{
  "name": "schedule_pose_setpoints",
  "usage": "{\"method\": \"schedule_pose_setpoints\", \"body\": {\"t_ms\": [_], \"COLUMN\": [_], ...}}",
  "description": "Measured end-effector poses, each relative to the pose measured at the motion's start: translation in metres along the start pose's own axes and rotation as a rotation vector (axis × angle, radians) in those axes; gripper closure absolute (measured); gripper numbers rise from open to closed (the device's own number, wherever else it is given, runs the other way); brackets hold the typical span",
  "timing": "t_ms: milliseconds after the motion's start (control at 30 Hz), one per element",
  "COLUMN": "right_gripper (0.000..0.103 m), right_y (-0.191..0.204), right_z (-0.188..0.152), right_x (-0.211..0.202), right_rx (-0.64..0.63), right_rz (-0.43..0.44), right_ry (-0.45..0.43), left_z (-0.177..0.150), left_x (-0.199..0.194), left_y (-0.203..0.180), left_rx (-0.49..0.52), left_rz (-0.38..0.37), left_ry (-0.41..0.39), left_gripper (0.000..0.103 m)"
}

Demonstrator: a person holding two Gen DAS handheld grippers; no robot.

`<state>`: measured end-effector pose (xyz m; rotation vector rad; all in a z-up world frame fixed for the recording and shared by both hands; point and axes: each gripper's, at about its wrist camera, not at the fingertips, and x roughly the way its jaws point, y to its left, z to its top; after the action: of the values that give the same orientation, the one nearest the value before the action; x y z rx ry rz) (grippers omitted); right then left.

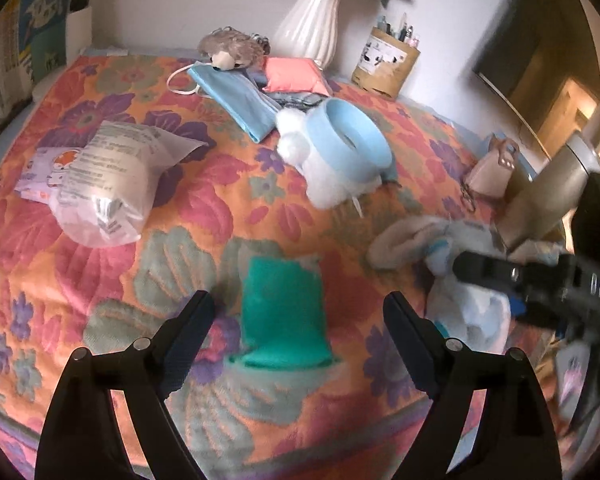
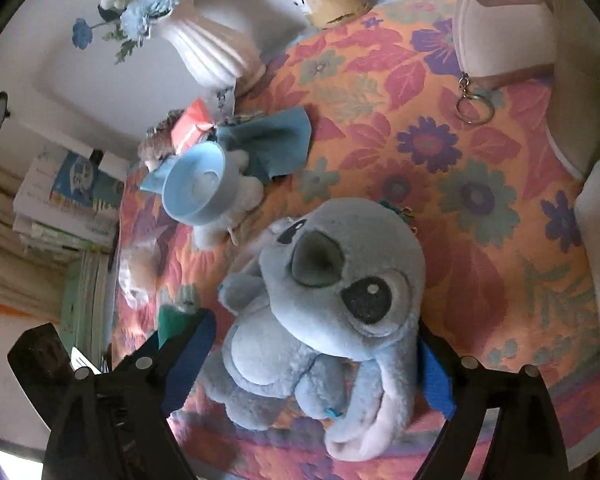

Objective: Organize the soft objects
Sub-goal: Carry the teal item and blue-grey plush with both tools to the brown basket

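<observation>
Two jaw pairs stood spread | left gripper (image 1: 298, 312) straddled green cloth (image 1: 284, 316), long axis running away | right gripper (image 2: 316, 344) flanked blue plush (image 2: 324, 304), unpinched

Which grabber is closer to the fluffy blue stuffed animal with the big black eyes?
Right. The right gripper has its open jaws on either side of the fluffy blue stuffed animal; the left gripper is off to the side, straddling a green cloth.

Open floral bedspread (image 1: 236, 208): clear lane between plastic packet (image 1: 100, 188) and blue cup (image 1: 352, 140). Far edge blocked: white vase (image 1: 312, 20), pen holder (image 1: 386, 60), face masks (image 1: 240, 100). Right side crowded: blue plush (image 2: 324, 304), beige purse (image 2: 504, 32).
</observation>
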<state>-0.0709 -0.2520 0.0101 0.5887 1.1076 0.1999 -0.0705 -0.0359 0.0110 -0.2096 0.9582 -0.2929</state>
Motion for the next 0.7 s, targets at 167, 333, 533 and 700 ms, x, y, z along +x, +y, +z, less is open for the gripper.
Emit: {"method": "schedule_pose_setpoints", "body": {"t_ms": [167,333,533,700], "right_gripper": [0.026,0.031,0.031,0.031], "right_y": [0.013,0.017,0.03,-0.002], "right_z": [-0.007,-0.009,-0.013,-0.012], "right_x": [0.002,-0.011,-0.071,-0.141], "right_rx": [-0.058,-0.137,-0.246,-0.279], "right_rz": [-0.106,-0.081,-0.026,-0.025], "right_ry": [-0.103,-0.153,-0.263,-0.299], "left_z": [0.005,-0.002,-0.004,-0.005], "left_x": [0.005,-0.003,-0.046,-0.075], "left_y": [-0.005,-0.005,-0.05,-0.109], "left_rx": [0.021,-0.001,0.077,0.181], "left_rz": [0.115,0.076,-0.038,-0.14], "left_ry": [-0.023,-0.058,-0.19,-0.242], "left_gripper": [0.063,0.071,0.071,0.071]}}
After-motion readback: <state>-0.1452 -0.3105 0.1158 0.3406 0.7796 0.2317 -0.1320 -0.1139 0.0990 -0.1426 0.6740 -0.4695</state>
